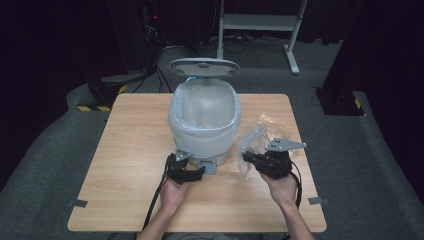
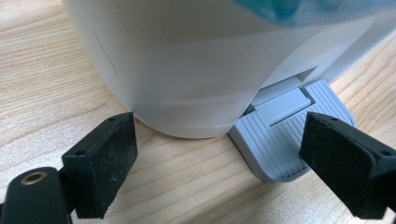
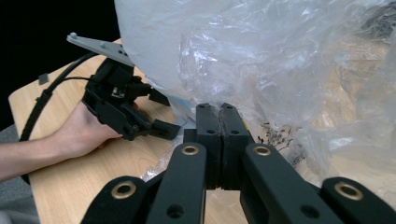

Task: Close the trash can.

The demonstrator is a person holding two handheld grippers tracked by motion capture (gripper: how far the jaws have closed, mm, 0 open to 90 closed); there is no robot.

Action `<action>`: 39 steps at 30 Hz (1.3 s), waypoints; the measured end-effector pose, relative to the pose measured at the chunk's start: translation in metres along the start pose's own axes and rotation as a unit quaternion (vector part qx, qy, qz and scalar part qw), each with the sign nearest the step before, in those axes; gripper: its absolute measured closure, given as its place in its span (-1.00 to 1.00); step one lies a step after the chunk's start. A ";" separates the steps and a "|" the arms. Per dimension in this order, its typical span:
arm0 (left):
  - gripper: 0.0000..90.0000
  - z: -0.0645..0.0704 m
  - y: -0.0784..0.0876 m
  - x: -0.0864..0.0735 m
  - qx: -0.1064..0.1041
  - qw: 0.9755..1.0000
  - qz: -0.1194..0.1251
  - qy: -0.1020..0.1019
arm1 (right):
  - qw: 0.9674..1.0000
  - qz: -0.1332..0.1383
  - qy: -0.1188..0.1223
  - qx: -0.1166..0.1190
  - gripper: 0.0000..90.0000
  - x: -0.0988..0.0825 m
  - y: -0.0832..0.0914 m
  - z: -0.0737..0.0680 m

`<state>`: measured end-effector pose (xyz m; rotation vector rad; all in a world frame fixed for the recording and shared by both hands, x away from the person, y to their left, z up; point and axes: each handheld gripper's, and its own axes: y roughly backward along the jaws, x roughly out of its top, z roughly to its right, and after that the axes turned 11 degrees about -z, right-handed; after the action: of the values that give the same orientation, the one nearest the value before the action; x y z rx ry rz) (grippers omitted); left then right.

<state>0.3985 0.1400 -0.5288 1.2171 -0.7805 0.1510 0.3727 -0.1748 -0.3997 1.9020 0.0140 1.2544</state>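
A white pedal bin (image 1: 204,120) lined with a clear bag stands mid-table, its grey lid (image 1: 204,66) raised. At the bin's foot my left gripper (image 1: 192,169) is open, its jaws spread wide in front of the bin's base (image 2: 187,70). One pad (image 2: 345,163) lies over the corner of the grey ribbed pedal (image 2: 280,140). To the right of the bin, my right gripper (image 1: 247,157) is shut on a crumpled clear plastic bag (image 1: 260,132). In the right gripper view its jaws (image 3: 220,116) meet on the film of the plastic bag (image 3: 280,60), which billows above them.
The wooden table (image 1: 135,150) is bare on its left half. In the right gripper view the left gripper (image 3: 164,114) and its hand show farther off. A white frame (image 1: 260,22) stands on the floor behind the table.
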 end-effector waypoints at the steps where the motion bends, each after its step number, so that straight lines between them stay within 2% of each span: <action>1: -0.75 0.000 0.000 0.000 0.000 1.000 0.000 0.000 | 1.000 0.000 0.001 0.002 0.98 0.001 0.000 0.000; 10: -0.75 0.000 0.000 0.000 0.000 1.000 0.000 0.000 | 1.000 0.004 0.012 0.008 0.98 0.013 0.011 -0.001; 19: -0.75 0.000 0.000 0.000 0.000 1.000 0.000 0.000 | 0.999 0.009 0.021 0.025 0.98 0.027 0.024 0.000; 25: -0.75 0.000 0.000 0.000 0.000 1.000 0.000 0.000 | 0.999 0.013 0.036 0.032 0.98 0.039 0.033 -0.002; 34: -0.75 0.000 0.000 0.000 0.000 1.000 0.000 0.000 | 0.998 0.022 0.052 0.024 0.98 0.060 0.046 -0.001; 39: -0.75 0.000 0.000 0.000 0.000 1.000 0.000 0.000 | 0.998 0.028 0.058 0.028 0.98 0.071 0.050 -0.002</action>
<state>0.3985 0.1401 -0.5288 1.2163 -0.7802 0.1508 0.3859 -0.1763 -0.3141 1.8868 0.0581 1.4152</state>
